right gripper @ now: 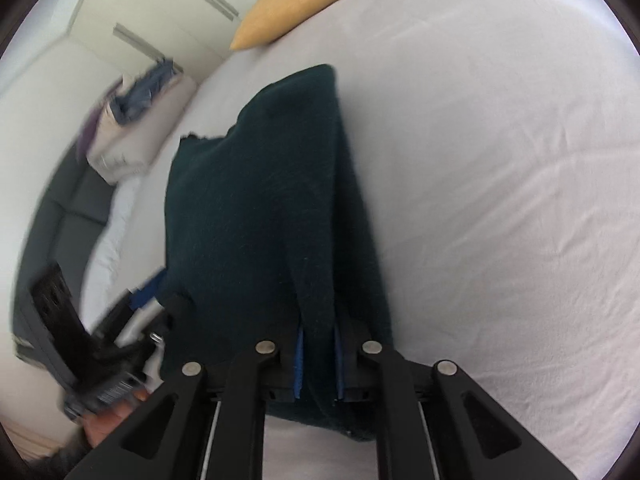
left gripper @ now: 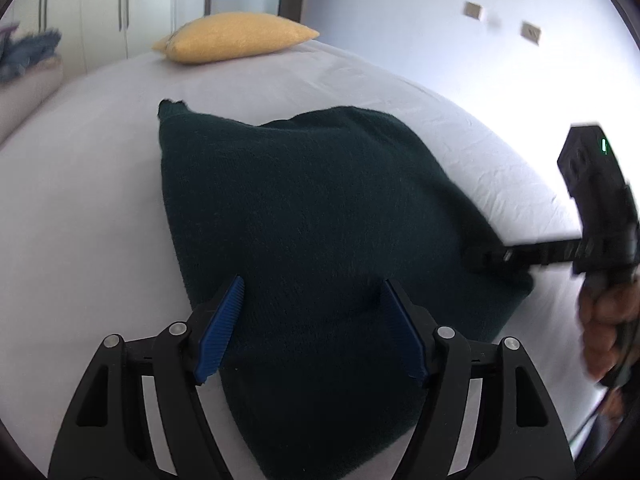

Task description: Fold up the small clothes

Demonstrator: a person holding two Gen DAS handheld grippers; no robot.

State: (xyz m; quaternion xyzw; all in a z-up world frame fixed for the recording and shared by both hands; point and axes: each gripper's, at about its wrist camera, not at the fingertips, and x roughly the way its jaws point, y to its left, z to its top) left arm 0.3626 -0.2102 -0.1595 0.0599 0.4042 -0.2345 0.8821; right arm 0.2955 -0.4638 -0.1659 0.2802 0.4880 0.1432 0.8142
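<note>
A dark green knitted garment (left gripper: 304,216) lies partly folded on the white bed sheet (left gripper: 80,200). My left gripper (left gripper: 316,300) is open, its blue fingers (left gripper: 222,328) spread just above the garment's near part, holding nothing. My right gripper (right gripper: 318,360) is shut on a fold of the same garment (right gripper: 256,208) and holds that edge lifted off the sheet (right gripper: 500,200). In the left wrist view the right gripper (left gripper: 480,258) pinches the garment's right corner. In the right wrist view the left gripper (right gripper: 136,300) shows at the lower left, beside the cloth.
A yellow pillow (left gripper: 236,42) lies at the far end of the bed; it also shows in the right wrist view (right gripper: 296,0). Piled clothes (right gripper: 136,96) sit on a pale cushion by the wardrobe doors (left gripper: 104,0). Dark floor (right gripper: 60,216) runs beside the bed.
</note>
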